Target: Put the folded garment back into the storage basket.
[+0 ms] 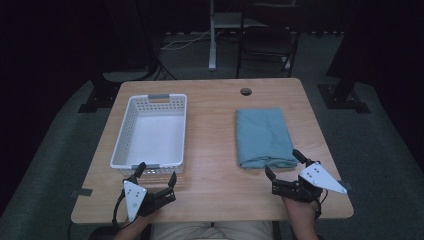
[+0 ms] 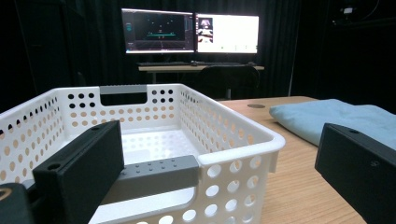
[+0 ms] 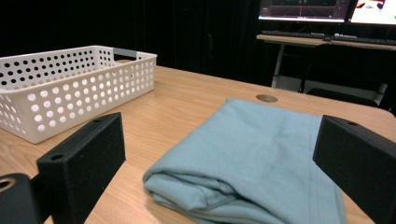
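A white perforated basket with grey handles stands empty on the left half of the wooden table. A folded light-blue cloth lies on the right half. My left gripper rests at the table's front edge just before the basket's near wall, open, with nothing between its jaws. My right gripper sits open just in front of the cloth's near folded edge, apart from it. In the left gripper view the basket is close ahead and the cloth lies at right. In the right gripper view the cloth lies between the jaws' line, basket at left.
A round cable hole sits near the table's far edge. Beyond the table stand a dark chair and a white stand leg. A desk with lit monitors is at the back of the dark room.
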A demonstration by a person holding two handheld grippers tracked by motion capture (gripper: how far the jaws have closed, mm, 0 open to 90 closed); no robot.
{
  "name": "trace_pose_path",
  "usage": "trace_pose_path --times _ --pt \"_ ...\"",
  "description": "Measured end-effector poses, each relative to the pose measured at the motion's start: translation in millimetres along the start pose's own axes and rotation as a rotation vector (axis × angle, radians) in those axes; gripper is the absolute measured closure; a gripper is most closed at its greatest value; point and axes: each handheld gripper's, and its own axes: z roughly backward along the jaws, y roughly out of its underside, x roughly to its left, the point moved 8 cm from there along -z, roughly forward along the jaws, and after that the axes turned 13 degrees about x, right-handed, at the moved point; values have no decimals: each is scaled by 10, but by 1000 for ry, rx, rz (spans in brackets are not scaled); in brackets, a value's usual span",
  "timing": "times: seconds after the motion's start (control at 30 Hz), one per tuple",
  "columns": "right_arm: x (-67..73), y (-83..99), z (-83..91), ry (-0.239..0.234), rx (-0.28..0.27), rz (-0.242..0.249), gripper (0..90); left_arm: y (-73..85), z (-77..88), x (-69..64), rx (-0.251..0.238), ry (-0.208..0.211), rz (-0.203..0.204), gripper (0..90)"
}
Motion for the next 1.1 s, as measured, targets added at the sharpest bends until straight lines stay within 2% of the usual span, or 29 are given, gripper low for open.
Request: trace_pose_path --times 0.37,0.67,0.83,1.1 --pt "-3 -273 59 -4 -19 37 25 1 -3 -1 3 0 -1 25" --pt "-34 -560 36 2 -16 74 26 3 -7 -2 9 -1 -2 25" --pt "-158 -691 28 21 -24 69 31 2 -6 -2 7 0 -1 26" --pt "-411 -778 -38 24 -3 9 31 0 -2 -1 3 1 -1 26"
